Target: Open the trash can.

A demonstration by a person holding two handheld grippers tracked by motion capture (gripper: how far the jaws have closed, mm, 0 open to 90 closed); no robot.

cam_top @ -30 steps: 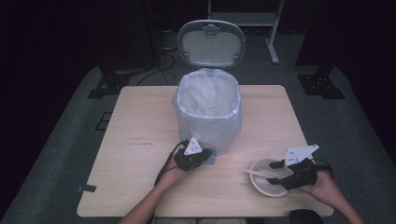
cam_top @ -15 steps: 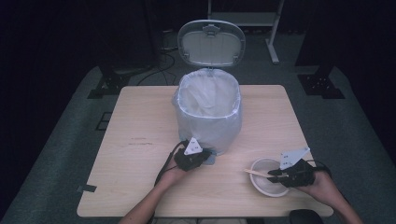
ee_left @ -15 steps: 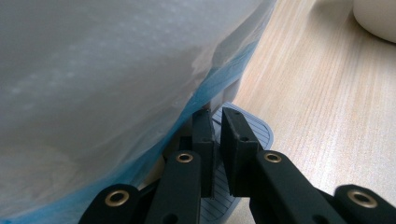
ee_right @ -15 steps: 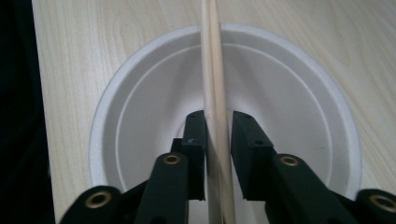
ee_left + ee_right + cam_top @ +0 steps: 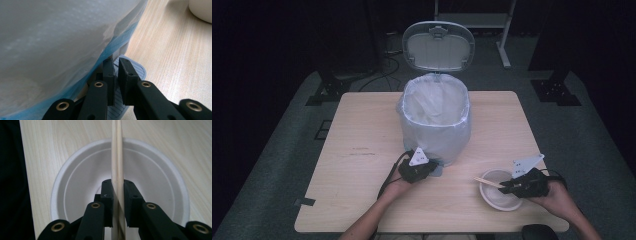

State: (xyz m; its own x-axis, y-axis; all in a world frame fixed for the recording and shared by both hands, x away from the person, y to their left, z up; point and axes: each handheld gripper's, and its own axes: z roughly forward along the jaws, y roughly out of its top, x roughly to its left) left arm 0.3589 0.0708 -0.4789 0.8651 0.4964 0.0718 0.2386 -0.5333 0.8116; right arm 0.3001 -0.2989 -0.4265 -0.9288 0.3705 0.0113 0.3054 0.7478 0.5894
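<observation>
A pedal bin (image 5: 435, 125) lined with a white bag (image 5: 50, 37) stands mid-table, its grey lid (image 5: 438, 45) up. My left gripper (image 5: 428, 169) is at the bin's front base, its jaws shut (image 5: 116, 61) and resting on the ribbed grey pedal (image 5: 136, 70). A white paper bowl (image 5: 498, 199) sits at the front right. Just over it my right gripper (image 5: 508, 186) is shut on a pair of wooden chopsticks (image 5: 117, 150), which point left across the bowl (image 5: 155, 170).
The wooden table (image 5: 362, 130) has bare room on its left half and behind the bowl. Dark floor, cables and stand legs surround the table. The bowl lies close to the table's front right edge.
The right gripper has shifted slightly left and lower over the bowl with the chopsticks in it. The left gripper stays on the pedal and the lid stays up.
</observation>
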